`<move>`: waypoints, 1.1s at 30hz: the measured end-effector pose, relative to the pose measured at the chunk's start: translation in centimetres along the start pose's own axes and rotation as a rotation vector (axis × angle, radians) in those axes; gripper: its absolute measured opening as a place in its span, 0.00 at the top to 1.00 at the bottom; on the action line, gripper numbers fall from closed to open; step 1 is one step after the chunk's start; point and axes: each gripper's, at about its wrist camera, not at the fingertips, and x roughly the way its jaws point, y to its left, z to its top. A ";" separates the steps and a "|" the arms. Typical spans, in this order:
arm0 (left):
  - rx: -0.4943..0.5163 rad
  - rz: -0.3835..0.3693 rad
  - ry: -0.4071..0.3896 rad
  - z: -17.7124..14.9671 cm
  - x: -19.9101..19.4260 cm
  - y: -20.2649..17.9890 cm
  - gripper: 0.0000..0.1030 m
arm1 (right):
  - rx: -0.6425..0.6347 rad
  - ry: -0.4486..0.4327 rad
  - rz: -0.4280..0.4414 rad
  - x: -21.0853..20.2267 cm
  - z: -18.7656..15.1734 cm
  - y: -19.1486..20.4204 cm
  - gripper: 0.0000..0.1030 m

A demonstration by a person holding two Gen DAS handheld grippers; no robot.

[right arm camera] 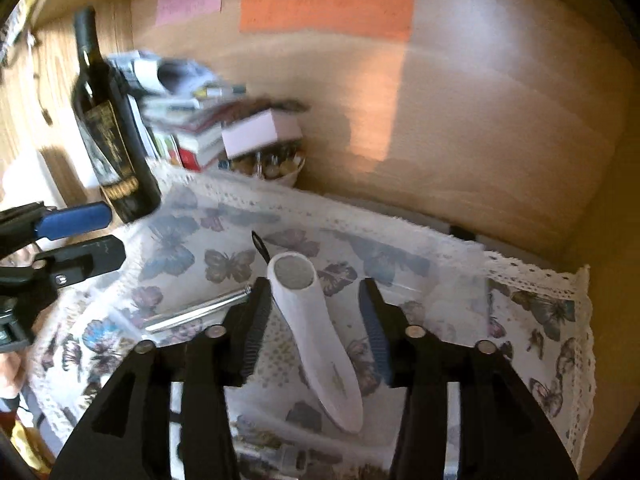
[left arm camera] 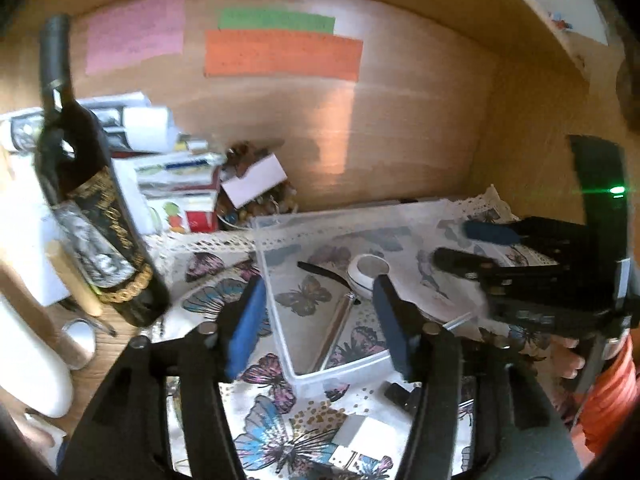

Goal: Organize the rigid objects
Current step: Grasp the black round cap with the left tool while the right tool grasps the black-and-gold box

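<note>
A clear plastic box [left arm camera: 340,210] lies on the butterfly cloth [left arm camera: 276,432]. In it are a white handheld device [left arm camera: 366,274] [right arm camera: 316,340], a metal rod [left arm camera: 336,328] [right arm camera: 200,312] and a black strap [left arm camera: 320,270]. My right gripper [right arm camera: 314,320] [left arm camera: 468,246] reaches into the box and is open. The white device lies between its pads with a gap on each side. My left gripper [left arm camera: 318,320] [right arm camera: 86,236] hovers open over the box's near left corner, with nothing between its blue pads [left arm camera: 244,328].
A dark wine bottle [left arm camera: 92,208] [right arm camera: 108,128] stands at the left, with stacked books and boxes [left arm camera: 176,184] and a bowl of small items [right arm camera: 268,164] behind. A white bottle [left arm camera: 28,360] and a tin [left arm camera: 78,340] sit near left. The wooden back wall [left arm camera: 400,120] is close.
</note>
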 end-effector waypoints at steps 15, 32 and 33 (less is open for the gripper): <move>0.012 0.070 0.103 -6.7 -1.7 -0.5 0.18 | 0.056 -0.073 -0.021 -5.8 -6.0 -0.7 0.33; -0.009 0.010 0.272 -12.3 0.1 -0.9 0.41 | -0.006 0.170 0.090 -0.9 -11.2 2.2 0.54; -0.006 0.014 0.269 -12.4 0.1 -0.9 0.42 | -0.007 0.177 0.094 -0.7 -11.3 2.2 0.55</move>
